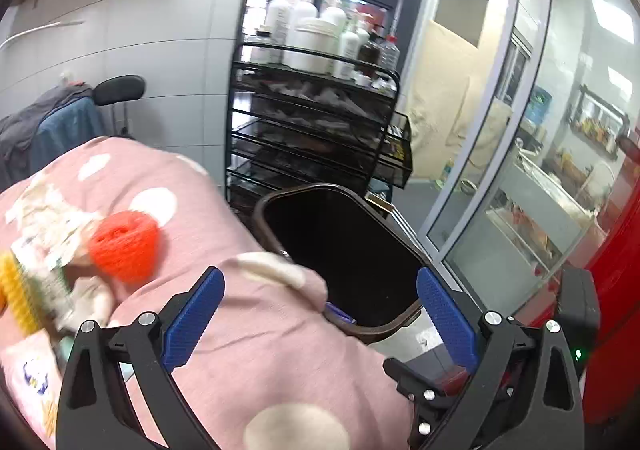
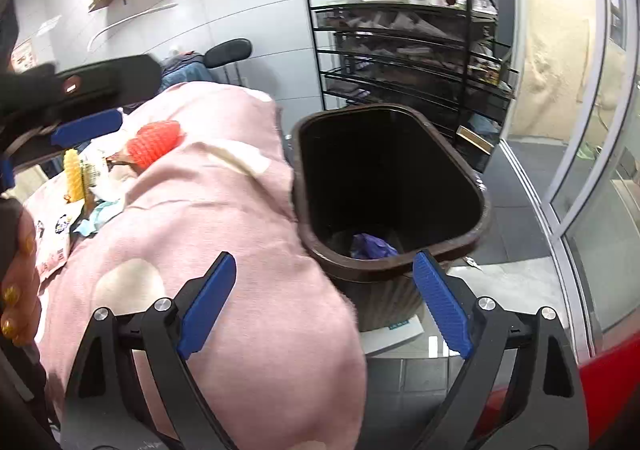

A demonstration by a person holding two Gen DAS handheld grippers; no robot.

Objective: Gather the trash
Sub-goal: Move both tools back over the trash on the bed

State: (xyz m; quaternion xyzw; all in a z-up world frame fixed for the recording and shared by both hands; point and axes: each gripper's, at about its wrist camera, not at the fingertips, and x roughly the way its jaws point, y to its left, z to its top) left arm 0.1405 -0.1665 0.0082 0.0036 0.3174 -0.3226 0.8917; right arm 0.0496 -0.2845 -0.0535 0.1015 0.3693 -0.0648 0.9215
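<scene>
- Right hand-held gripper [image 2: 324, 306]: jaws spread wide, nothing between them. It sits over the near edge of the pink blanket [image 2: 224, 210] with the bin rim just past its right finger. Reads as empty-handed and ready for the next pick.
- Left hand-held gripper [image 1: 320, 314]: also wide and empty. It faces the gap where blanket meets bin. In the right wrist view it shows at far left, over the trash pile, so it is likely the one placed to grab next.
- Pink blanket with pale spots covers a bed or couch, can't tell which. Soft, uneven surface, so items sink into folds; a pick there likely needs a low approach.
- Brown trash bin [image 2: 478, 210] stands on the floor touching the blanket edge, mouth open. Parked there so drops are a short swing from the pile. A purple scrap [image 2: 372, 246] lies at the bottom; otherwise mostly empty, so I judge the task early.
- Trash still to collect is clustered on the blanket's left side: orange foam fruit net [image 1: 124, 246], yellow foam net [image 1: 14, 290], crumpled white paper and wrappers [image 1: 56, 238], a pale blue scrap [image 2: 100, 212], a pink printed packet [image 1: 32, 374].
- Risk: foam nets are light and springy and may pop out of a loose pinch.
- Behind: black wire rack trolley [image 1: 312, 122] with white bottles [image 1: 308, 34] on top, grey tiled wall, glass partition to the right.
</scene>
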